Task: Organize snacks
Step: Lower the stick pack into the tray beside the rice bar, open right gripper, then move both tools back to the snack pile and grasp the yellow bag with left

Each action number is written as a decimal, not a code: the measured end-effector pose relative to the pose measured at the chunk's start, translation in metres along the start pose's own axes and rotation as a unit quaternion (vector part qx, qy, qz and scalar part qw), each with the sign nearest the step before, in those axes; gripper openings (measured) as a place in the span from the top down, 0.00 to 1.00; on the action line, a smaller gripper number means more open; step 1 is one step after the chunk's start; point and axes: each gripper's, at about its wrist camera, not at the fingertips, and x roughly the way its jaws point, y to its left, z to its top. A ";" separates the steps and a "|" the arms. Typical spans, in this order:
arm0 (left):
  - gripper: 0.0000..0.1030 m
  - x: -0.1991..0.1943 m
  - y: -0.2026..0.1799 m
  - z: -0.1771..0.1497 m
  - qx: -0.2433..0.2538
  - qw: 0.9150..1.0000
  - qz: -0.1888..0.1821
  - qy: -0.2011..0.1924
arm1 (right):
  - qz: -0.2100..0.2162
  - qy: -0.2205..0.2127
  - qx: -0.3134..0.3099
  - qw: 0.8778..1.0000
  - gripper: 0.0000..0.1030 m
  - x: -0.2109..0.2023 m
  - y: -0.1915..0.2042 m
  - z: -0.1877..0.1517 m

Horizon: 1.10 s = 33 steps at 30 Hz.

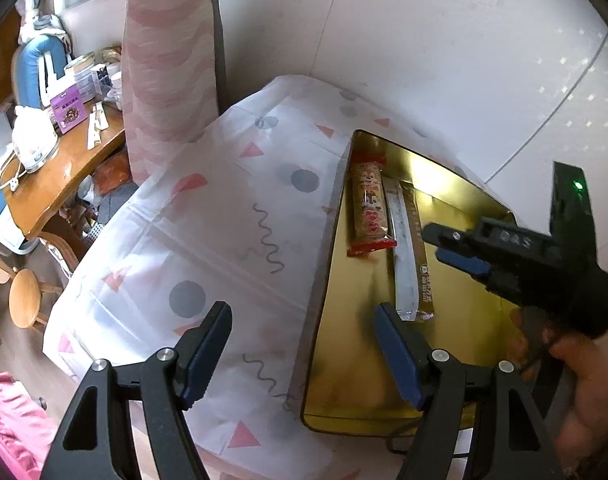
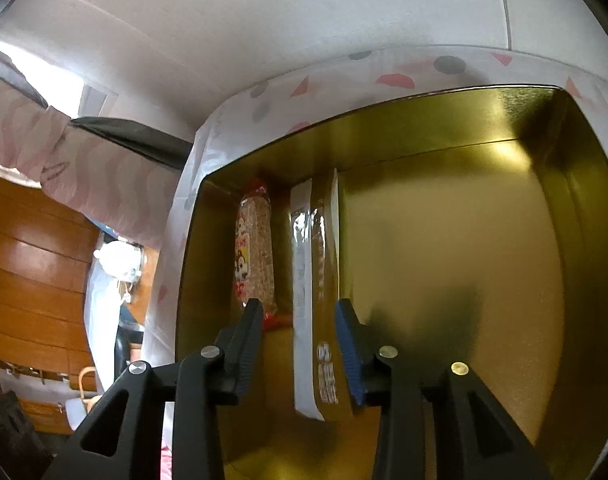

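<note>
Two snack bars (image 2: 287,264) hug tin (image 2: 584,208) left wall — right half bare | right tongs (image 2: 299,344) parted

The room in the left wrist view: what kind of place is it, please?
Most likely a home living or dining room. A wooden table crowded with boxes, a wooden stool, a patterned curtain, and a gold tin on a patterned tablecloth suggest it.
</note>
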 end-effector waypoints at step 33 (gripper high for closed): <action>0.20 0.019 -0.140 -0.035 0.146 0.986 -0.071 0.046 | -0.110 -0.143 -0.007 0.984 0.63 -0.183 -0.089 -0.109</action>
